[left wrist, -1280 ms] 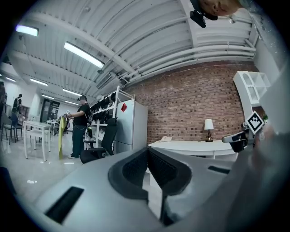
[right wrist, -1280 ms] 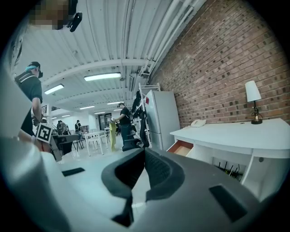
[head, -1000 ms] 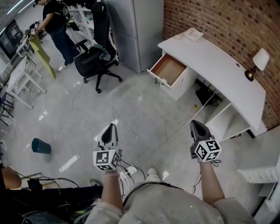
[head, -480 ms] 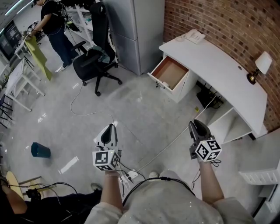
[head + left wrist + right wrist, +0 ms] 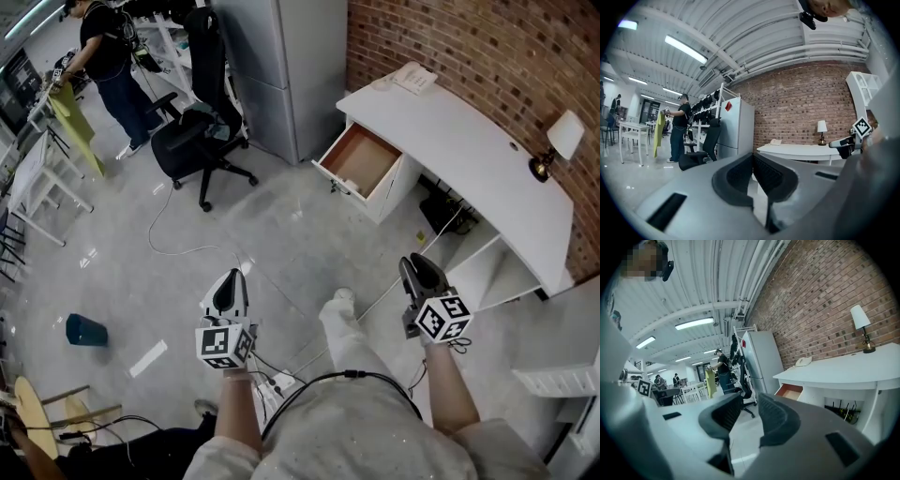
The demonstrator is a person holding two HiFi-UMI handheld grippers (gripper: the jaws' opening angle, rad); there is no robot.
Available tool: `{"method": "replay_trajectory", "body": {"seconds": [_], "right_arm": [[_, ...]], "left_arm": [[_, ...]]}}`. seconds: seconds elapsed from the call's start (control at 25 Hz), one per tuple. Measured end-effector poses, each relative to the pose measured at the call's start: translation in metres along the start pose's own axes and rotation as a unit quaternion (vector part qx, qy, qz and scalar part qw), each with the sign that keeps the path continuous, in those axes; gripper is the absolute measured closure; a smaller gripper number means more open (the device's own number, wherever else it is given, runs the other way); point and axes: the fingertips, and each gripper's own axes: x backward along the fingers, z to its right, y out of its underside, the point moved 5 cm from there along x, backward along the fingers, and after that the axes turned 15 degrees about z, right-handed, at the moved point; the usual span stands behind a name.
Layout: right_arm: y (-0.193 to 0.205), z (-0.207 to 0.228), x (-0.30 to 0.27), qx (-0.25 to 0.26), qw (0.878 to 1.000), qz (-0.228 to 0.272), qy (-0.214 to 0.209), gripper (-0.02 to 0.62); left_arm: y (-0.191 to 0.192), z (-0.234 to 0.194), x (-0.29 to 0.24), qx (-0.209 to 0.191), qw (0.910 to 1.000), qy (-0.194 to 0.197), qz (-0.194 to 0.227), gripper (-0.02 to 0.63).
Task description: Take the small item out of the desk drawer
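Head view: approach step. The drawer [image 5: 363, 157] stood open in white desk [image 5: 469, 131], well ahead across grey concrete floor [image 5: 291, 234]; small item not discernible inside. Next move, likely: walk up, reach in.

Left gripper view: left gripper [image 5: 753, 157] closed, empty.

Right gripper view: right gripper [image 5: 750, 399] was opening, nothing between jaws; brick wall [image 5: 825, 291] behind.

text: 0 readable | labels: 0 | brands: 0 | signs: 0 (nothing legible in any view)
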Motion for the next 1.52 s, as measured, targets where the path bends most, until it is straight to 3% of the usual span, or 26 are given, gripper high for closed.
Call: {"method": "replay_trajectory", "body": {"seconds": [0.56,1.52], "right_arm": [[0.006,0.067,-0.11,0.003,1.0,-0.016,-0.015,0.465],[0.055,0.177,-0.279,-0.03,0.994,-0.107,-0.02,0.465]], "left_arm": [[0.028,-0.008,-0.132,-0.003,0.9999,0.009,-0.006,0.601],[0.11,0.003,-0.352,0.025,0.9963,0.052,-0.063,0.601]]}}
